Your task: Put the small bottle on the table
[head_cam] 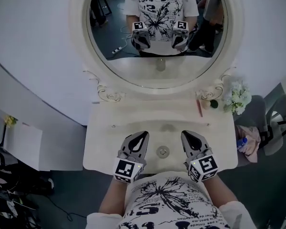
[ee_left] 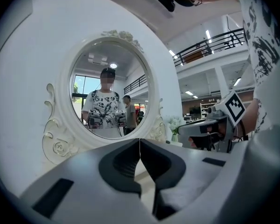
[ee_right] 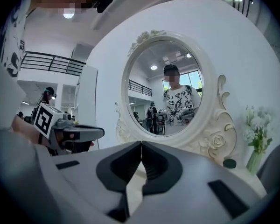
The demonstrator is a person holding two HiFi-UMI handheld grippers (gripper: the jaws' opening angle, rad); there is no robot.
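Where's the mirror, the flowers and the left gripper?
mirror [head_cam: 133, 68], head view, lower part of the glass.
flowers [head_cam: 237, 97], head view, white blossoms.
left gripper [head_cam: 143, 134], head view, tips of its shut jaws.

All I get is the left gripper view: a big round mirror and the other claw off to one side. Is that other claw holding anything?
Observer: No. The right gripper view shows the right claw shut, pads together, nothing between them.
Visitor: Is anything lying on the table that I miss?
Observer: Yes. The head view shows a thin pink stick lying on the table, near the flowers.
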